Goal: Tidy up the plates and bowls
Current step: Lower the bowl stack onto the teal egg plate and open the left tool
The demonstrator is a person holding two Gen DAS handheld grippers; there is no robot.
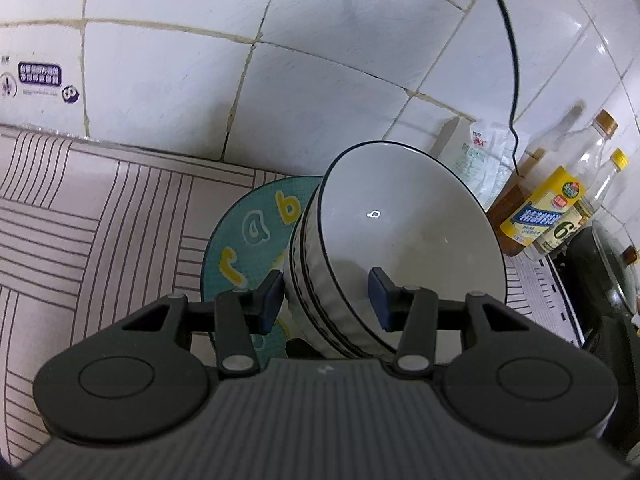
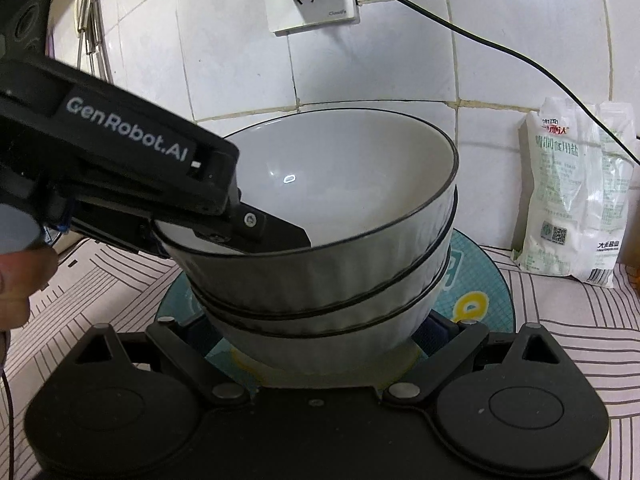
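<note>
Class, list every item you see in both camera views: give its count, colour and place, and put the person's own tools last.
Bowls: three, white with dark rims, nested on the plate.
Plate: one, teal with yellow letters, on the striped counter.
Salt bag: one, white, against the tiled wall.
Bottles: several, clear with yellow labels, far right.
Cable: one, black, from the wall socket.
Left gripper: black, straddling the top bowl's rim.
Right gripper: black, open around the stack's base.
</note>
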